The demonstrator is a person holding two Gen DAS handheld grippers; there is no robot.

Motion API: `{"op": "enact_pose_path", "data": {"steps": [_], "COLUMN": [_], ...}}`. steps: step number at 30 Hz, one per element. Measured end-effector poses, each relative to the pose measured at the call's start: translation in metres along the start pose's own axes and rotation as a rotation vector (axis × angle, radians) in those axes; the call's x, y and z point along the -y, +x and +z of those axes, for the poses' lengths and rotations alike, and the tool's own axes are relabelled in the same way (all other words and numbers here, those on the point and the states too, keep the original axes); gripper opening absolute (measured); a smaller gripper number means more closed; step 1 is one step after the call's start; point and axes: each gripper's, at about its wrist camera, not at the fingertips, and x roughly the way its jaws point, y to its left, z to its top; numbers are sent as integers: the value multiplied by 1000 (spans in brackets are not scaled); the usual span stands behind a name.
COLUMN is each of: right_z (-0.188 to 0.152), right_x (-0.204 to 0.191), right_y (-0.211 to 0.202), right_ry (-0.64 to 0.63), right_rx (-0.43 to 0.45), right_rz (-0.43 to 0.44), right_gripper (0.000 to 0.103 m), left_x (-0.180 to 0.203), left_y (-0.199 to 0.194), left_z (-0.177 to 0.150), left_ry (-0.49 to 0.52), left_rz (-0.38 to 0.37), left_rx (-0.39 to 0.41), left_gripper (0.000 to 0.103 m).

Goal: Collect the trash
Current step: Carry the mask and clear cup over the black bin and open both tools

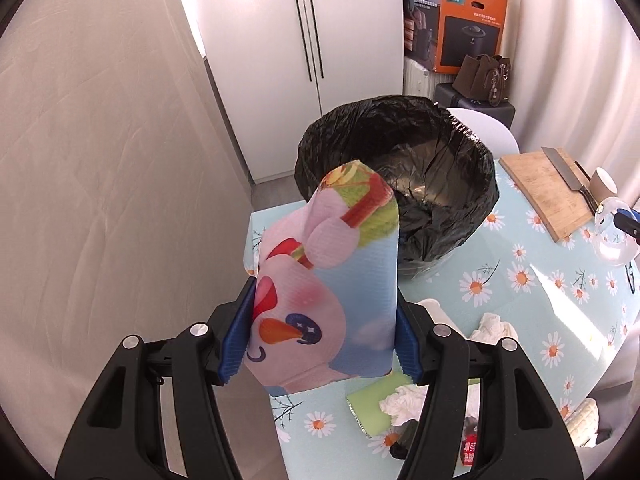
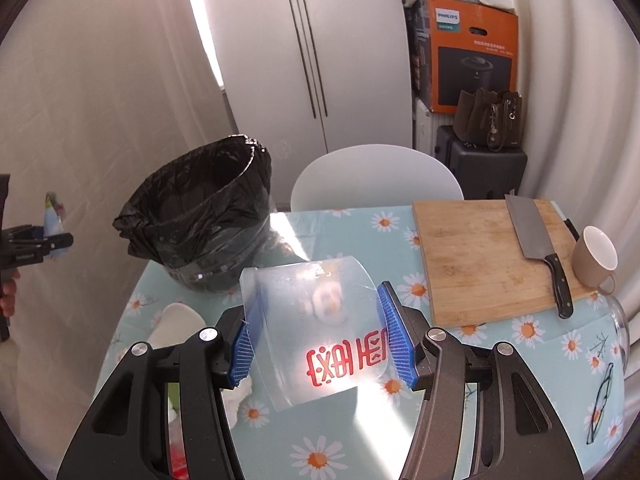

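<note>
My left gripper is shut on a colourful cartoon-printed packet, held up in the air in front of the bin lined with a black bag. My right gripper is shut on a clear plastic cup with red lettering, lifted above the daisy-print tablecloth. The right wrist view shows the bin to the left and beyond the cup, with the left gripper and the packet at the far left edge. Crumpled white tissues and a green pack lie on the table below the packet.
A wooden cutting board with a cleaver lies at the right, next to a beige mug. A white chair stands behind the table. Boxes and a brown bag are stacked by the white cabinet.
</note>
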Motion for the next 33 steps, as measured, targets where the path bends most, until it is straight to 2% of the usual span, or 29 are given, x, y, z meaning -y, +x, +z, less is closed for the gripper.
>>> {"op": "enact_pose_path", "data": {"steps": [5, 6, 7, 10, 19, 27, 33], "right_z": [36, 42, 49, 60, 87, 119, 128], "right_x": [-12, -17, -23, -39, -81, -113, -129], "right_y": [3, 6, 10, 30, 85, 123, 152], "right_ry": [-2, -19, -36, -72, -123, -199, -244], "right_rx": [15, 19, 21, -3, -33, -38, -67], "right_rz": [47, 44, 47, 107, 210, 236, 233], "right_gripper": [36, 31, 17, 7, 4, 4, 4], "left_x": [7, 8, 10, 13, 21, 23, 22], "left_y": [12, 16, 19, 33, 67, 92, 113], "left_z": [28, 33, 38, 51, 79, 101, 108], "left_ry": [18, 25, 28, 25, 42, 48, 69], "left_rz": [-45, -43, -51, -78, -132, -178, -195], "left_rx": [15, 17, 20, 24, 18, 25, 24], "left_gripper": [61, 61, 62, 62, 62, 62, 63]}}
